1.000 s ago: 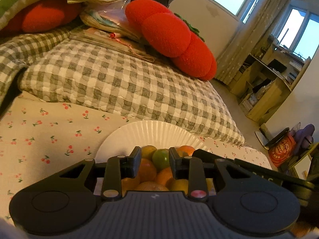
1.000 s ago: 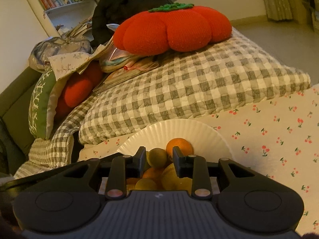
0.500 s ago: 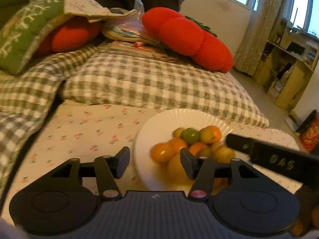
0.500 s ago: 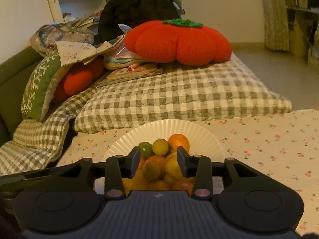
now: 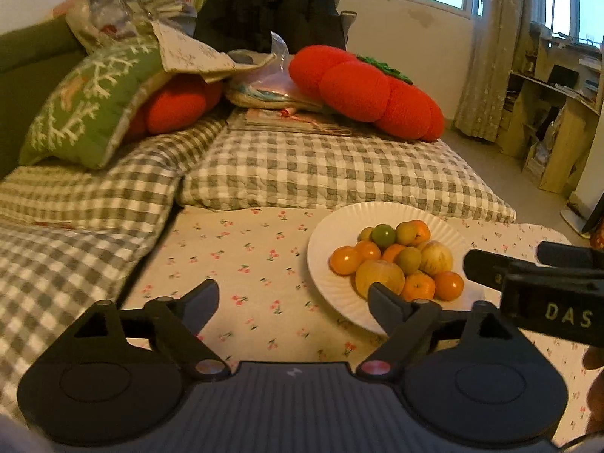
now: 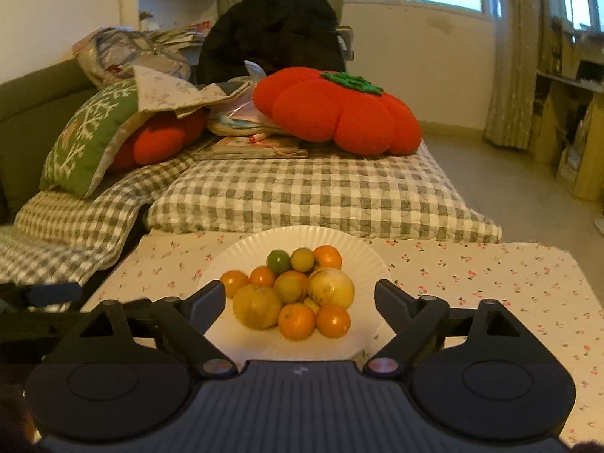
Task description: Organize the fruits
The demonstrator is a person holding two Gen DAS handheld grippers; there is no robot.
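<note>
Orange fruits (image 6: pixel 292 294) heaped beyond opening right gripper (image 6: pixel 300 296) fingers

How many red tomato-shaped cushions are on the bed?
2. One cushion with a green top lies on the checked quilt, at the far right. The other is half hidden under the green pillow at the left. More may be hidden.

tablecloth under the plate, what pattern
Cream tablecloth with small red cherries; clearest in the right wrist view.

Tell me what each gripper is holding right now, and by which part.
Nothing is held. The left gripper and right gripper both have empty jaws that are opening; the fruits all lie piled on the white paper plate.
</note>
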